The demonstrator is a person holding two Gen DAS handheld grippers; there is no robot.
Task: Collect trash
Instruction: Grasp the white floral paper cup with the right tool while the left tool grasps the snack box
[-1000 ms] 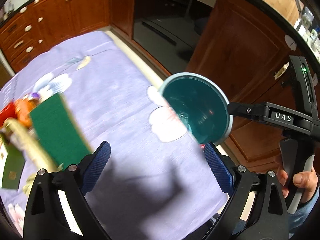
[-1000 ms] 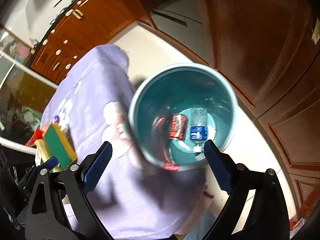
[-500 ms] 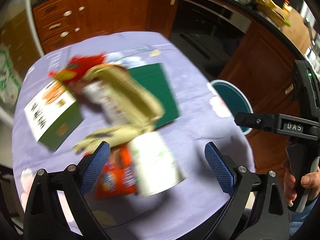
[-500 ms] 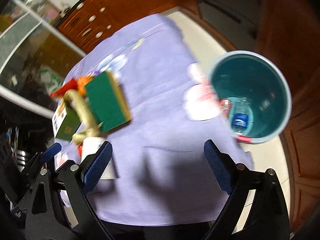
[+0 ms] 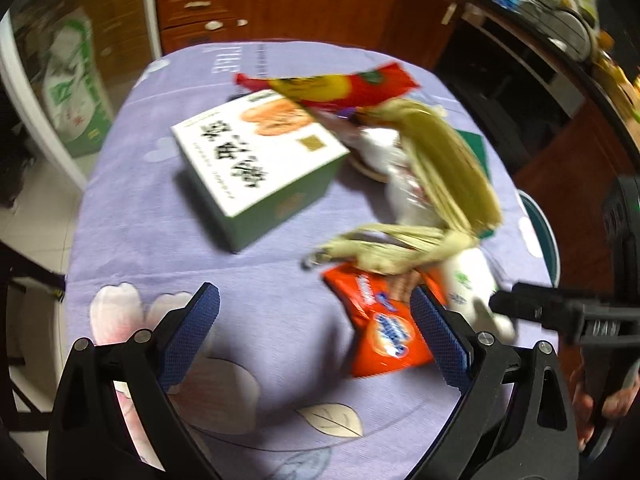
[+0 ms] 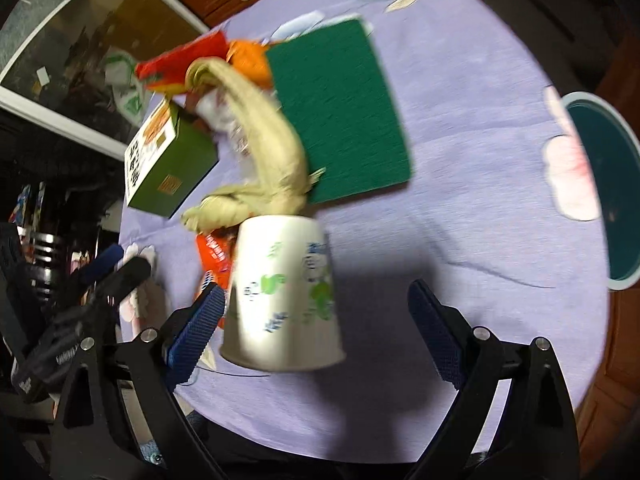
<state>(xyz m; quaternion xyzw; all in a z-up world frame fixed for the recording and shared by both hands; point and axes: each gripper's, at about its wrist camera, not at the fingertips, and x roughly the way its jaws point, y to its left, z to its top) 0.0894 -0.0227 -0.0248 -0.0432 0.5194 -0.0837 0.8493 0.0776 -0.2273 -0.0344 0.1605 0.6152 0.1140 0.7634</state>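
Observation:
A pile of trash lies on the purple tablecloth (image 5: 132, 216). My left gripper (image 5: 316, 336) is open and empty above the cloth; an orange snack wrapper (image 5: 380, 328) lies by its right finger. Beyond it are a corn husk (image 5: 440, 184), a green and white box (image 5: 256, 160) and a red and yellow wrapper (image 5: 340, 86). My right gripper (image 6: 316, 320) is open, with an upside-down white paper cup (image 6: 284, 292) standing between its fingers, nearer the left one. The husk (image 6: 264, 152), box (image 6: 168, 160) and a green pad (image 6: 340, 112) lie beyond. The teal bin (image 6: 608, 196) stands off the table's right edge.
Wooden cabinets (image 5: 280, 0) and a dark oven front line the far side. A green and white bag (image 5: 76, 80) stands on the floor at the left. The bin's rim (image 5: 540, 232) shows past the table edge at the right. The right gripper (image 5: 560, 312) shows at the right.
Both grippers have swung left from the bin to the trash pile. The bin has moved to the right edge of both views. The paper cup now stands between my right fingers.

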